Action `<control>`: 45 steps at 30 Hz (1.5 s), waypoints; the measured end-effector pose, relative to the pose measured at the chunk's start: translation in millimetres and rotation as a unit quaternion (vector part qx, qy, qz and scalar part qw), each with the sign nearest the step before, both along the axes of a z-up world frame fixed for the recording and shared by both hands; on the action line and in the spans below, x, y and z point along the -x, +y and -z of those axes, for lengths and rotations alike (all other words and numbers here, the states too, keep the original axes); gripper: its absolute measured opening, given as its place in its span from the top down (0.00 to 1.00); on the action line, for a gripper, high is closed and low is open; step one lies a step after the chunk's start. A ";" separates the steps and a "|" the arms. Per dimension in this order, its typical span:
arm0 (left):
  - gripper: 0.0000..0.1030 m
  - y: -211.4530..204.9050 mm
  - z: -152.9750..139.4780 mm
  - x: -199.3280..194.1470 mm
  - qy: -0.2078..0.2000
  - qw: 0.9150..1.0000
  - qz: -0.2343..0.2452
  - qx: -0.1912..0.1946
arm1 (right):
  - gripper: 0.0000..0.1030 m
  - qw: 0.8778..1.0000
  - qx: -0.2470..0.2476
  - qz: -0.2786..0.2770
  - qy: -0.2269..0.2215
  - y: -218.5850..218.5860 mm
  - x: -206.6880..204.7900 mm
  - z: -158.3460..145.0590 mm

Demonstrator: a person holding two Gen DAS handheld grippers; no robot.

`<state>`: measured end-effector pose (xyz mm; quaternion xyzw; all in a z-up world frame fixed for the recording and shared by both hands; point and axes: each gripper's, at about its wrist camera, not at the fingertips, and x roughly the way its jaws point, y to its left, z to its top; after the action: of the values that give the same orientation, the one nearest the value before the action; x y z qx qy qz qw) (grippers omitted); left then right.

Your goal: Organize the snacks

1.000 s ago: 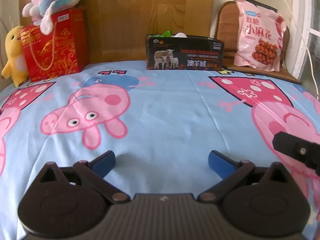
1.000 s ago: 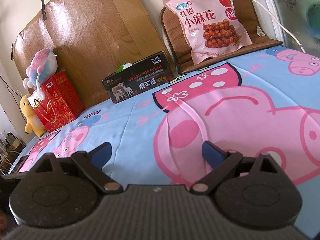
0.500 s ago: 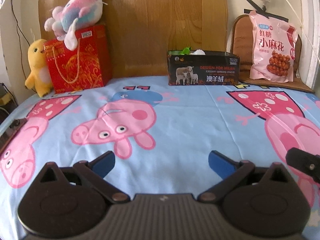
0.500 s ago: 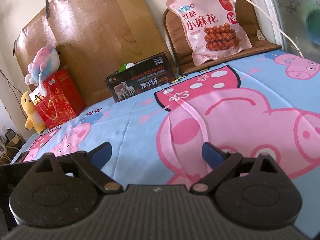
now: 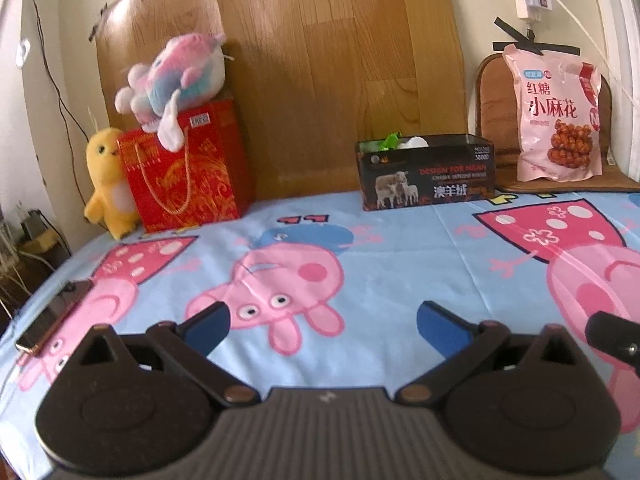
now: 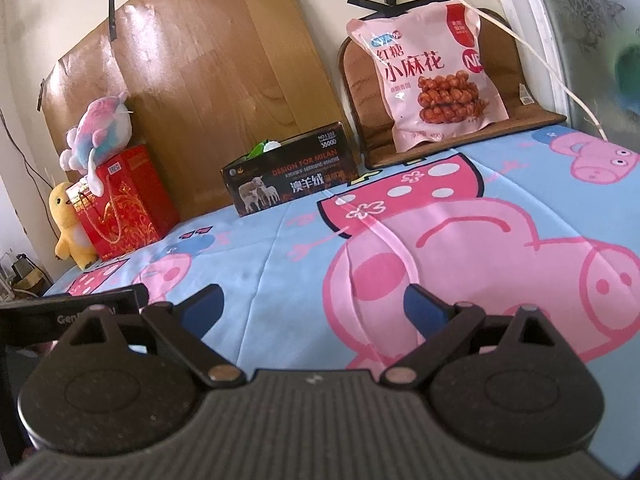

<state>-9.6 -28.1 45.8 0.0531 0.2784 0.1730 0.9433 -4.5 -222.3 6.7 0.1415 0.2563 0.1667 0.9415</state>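
Observation:
A pink snack bag (image 5: pixel 558 114) (image 6: pixel 434 72) leans upright on a brown cushion (image 5: pixel 492 92) at the far right of the bed. A black open-top box (image 5: pixel 426 172) (image 6: pixel 290 174) with sheep printed on it stands at the back middle, green and white packets poking out of it. My left gripper (image 5: pixel 322 326) hovers open over the cartoon-pig sheet, far short of the box. My right gripper (image 6: pixel 312 306) is open too, with nothing between its blue pads, well in front of the bag.
A red gift bag (image 5: pixel 184 168) (image 6: pixel 124 204) with a pastel plush (image 5: pixel 172 80) on top and a yellow chick plush (image 5: pixel 106 180) stand at the back left. A phone (image 5: pixel 54 320) lies near the bed's left edge. A wooden board (image 5: pixel 320 60) lines the wall. A white cable (image 6: pixel 516 40) hangs at the right.
Both grippers have drawn back and risen, so the box, the bags and the wall appear farther and lower. The phone and the bed's left edge have come into the left wrist view.

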 end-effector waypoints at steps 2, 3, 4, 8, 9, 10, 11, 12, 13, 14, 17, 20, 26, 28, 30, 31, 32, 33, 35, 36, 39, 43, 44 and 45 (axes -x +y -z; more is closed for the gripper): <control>0.00 -0.7 -0.2 -0.6 -0.002 1.000 0.001 -0.008 | 0.05 1.000 0.000 0.000 0.000 0.4 0.5 -0.1; 0.00 -1.5 -0.3 -0.4 -0.002 1.000 0.000 -0.013 | 0.05 1.000 0.000 0.000 0.000 0.4 0.5 0.0; 0.00 -2.3 -0.3 -0.5 -0.003 1.000 -0.001 -0.018 | 0.05 1.000 0.000 0.000 0.000 0.4 0.6 0.1; 0.00 -2.4 0.6 -0.8 -0.003 1.000 -0.003 -0.030 | 0.05 1.000 -0.001 0.000 0.002 0.7 0.3 0.7; 0.00 -1.9 1.1 -0.4 -0.003 1.000 -0.003 -0.030 | 0.05 1.000 -0.001 0.000 0.003 0.6 0.3 0.9; 0.00 -1.9 1.3 -0.5 -0.002 1.000 -0.003 -0.030 | 0.05 1.000 -0.001 0.000 0.003 0.8 0.5 1.0; 0.00 -1.9 1.8 0.2 -0.002 1.000 -0.003 -0.031 | 0.05 1.000 -0.001 0.000 0.003 0.7 0.4 1.0; 0.00 -2.1 2.1 -0.1 -0.001 1.000 -0.003 -0.031 | 0.05 1.000 -0.001 0.000 0.003 0.7 0.3 1.1; 0.00 -2.3 2.5 -0.3 0.000 1.000 -0.002 -0.031 | 0.05 1.000 -0.001 0.000 0.003 0.8 0.5 1.0; 0.00 -2.7 2.9 -0.4 0.002 1.000 0.000 -0.031 | 0.05 1.000 -0.001 0.001 0.003 1.0 0.7 0.9; 0.00 -3.9 4.0 -0.9 0.005 0.999 0.005 -0.035 | 0.05 1.000 -0.001 0.001 0.004 1.8 0.5 1.5; 0.00 -6.2 4.6 -0.9 0.005 0.999 0.007 -0.045 | 0.05 1.000 -0.002 0.002 0.005 1.4 0.6 1.7; 0.00 -6.6 4.5 -1.9 0.005 0.999 0.007 -0.053 | 0.05 1.000 -0.003 0.002 0.006 0.6 0.5 2.4; 0.00 -6.6 4.8 -2.3 0.006 0.998 0.008 -0.055 | 0.05 1.000 -0.003 0.002 0.006 0.8 0.6 2.5; 0.00 -7.1 4.9 -2.3 0.007 0.998 0.008 -0.056 | 0.05 1.000 -0.004 0.003 0.006 0.6 0.6 2.9; 0.00 -7.4 4.9 -2.0 0.007 0.998 0.008 -0.057 | 0.05 1.000 -0.004 0.003 0.007 0.5 0.5 3.3; 0.00 -7.4 5.1 -2.1 0.007 0.998 0.009 -0.058 | 0.05 1.000 -0.005 0.003 0.008 0.4 0.5 3.7; 0.00 -7.3 5.2 -2.3 0.007 0.998 0.010 -0.058 | 0.05 1.000 -0.005 0.004 0.008 0.3 0.6 4.0; 0.00 -7.8 5.6 -2.4 0.008 0.998 0.011 -0.061 | 0.05 1.000 -0.005 0.004 0.009 0.5 0.6 4.4; 0.00 -7.8 6.0 -2.2 0.008 0.998 0.011 -0.061 | 0.05 1.000 -0.006 0.004 0.009 0.5 0.6 4.7; 0.00 -7.8 6.2 -2.4 0.010 0.998 0.010 -0.061 | 0.05 1.000 -0.006 0.004 0.009 0.3 0.5 4.7; 0.00 -8.7 6.7 -3.0 0.011 0.998 0.008 -0.066 | 0.05 1.000 -0.006 0.004 0.009 0.3 0.3 4.5; 0.00 -8.8 7.0 -3.3 0.012 0.998 0.008 -0.068 | 0.05 1.000 -0.006 0.004 0.009 0.2 0.3 4.4; 0.00 -8.9 7.2 -3.5 0.012 0.998 0.008 -0.069 | 0.05 1.000 -0.006 0.004 0.009 0.2 0.4 4.4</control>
<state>-6.2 -37.1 38.7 0.1223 0.2771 0.1832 0.9353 -4.8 -222.2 2.3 0.1496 0.2633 0.1627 0.9390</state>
